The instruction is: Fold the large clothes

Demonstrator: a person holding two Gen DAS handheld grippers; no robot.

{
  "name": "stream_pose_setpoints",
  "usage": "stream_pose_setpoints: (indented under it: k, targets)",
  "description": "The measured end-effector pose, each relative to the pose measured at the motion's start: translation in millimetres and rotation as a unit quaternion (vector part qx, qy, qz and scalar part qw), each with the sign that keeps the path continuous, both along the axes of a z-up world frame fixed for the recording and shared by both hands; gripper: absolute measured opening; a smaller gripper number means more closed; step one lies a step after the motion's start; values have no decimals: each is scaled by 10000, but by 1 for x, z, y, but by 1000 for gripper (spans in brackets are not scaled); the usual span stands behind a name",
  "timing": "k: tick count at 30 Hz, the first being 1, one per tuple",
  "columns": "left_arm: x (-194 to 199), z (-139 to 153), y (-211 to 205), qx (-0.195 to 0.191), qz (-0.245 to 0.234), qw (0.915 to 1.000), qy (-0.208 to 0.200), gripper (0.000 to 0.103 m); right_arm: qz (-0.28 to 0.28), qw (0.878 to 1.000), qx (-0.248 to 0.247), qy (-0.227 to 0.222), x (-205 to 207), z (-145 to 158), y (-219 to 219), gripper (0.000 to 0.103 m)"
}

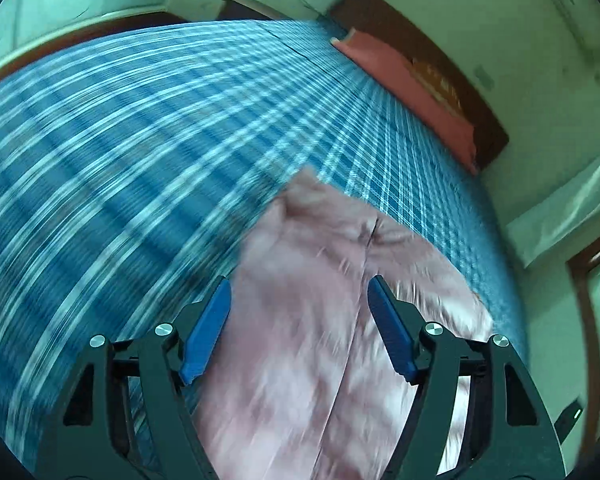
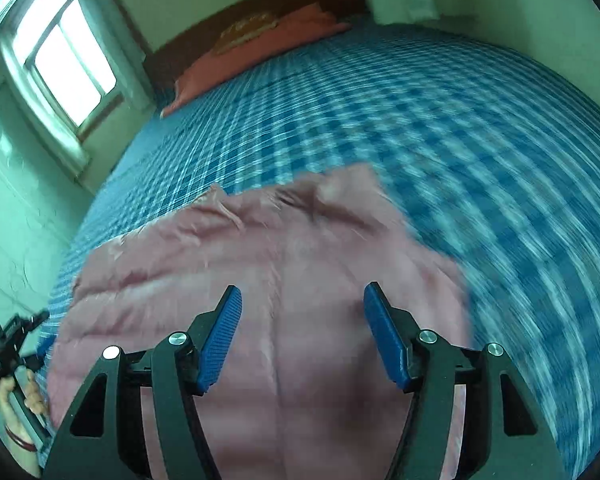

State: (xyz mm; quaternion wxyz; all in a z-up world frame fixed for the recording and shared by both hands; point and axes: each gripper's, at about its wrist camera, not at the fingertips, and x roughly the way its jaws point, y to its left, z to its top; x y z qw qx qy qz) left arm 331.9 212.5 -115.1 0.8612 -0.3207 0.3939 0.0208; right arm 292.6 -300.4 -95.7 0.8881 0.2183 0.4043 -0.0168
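Note:
A large pink garment point(image 1: 320, 320) lies spread on a bed with a blue plaid sheet point(image 1: 140, 140); a seam runs down its middle. My left gripper point(image 1: 299, 282) hovers over it, blue pads wide apart, open, with nothing pinched between them. The right wrist view shows the same pink garment point(image 2: 260, 280) crumpled at its far edge on the plaid sheet point(image 2: 460, 120). My right gripper point(image 2: 302, 288) is also open above the cloth. The left gripper point(image 2: 12, 332) and the hand point(image 2: 24, 396) holding it show at the lower left. Both views are motion-blurred.
A red pillow point(image 1: 412, 92) point(image 2: 260, 52) lies against the dark wooden headboard point(image 2: 260, 4) at the far end of the bed. A window point(image 2: 68, 52) is in the wall beside the bed. Pale walls surround the bed closely.

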Motion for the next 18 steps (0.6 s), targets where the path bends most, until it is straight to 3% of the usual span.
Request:
stream_pose_setpoints:
  k: [5, 8, 9, 12, 13, 18]
  targets:
    - [-85, -19, 15, -488, 594, 9970, 90, 73, -693, 9946, 759, -115, -93, -14, -34, 69]
    - [-124, -41, 11, -978, 765, 9921, 179, 73, -918, 9829, 1599, 6, -130, -42, -40, 70]
    - [-131, -48, 7, -1146, 750, 9905, 150, 73, -908, 9797, 1788, 25, -133, -49, -39, 70]
    - [-133, -45, -2, -997, 738, 9923, -38, 73, -878, 9691, 2305, 25, -134, -67, -29, 70]
    - [-132, -45, -3, -1138, 733, 9908, -73, 74, -884, 9650, 2470, -52, -132, -69, -26, 70]
    - [-106, -53, -16, -1638, 784, 9833, -53, 74, -1104, 9567, 2680, -259, -102, -73, -15, 71]
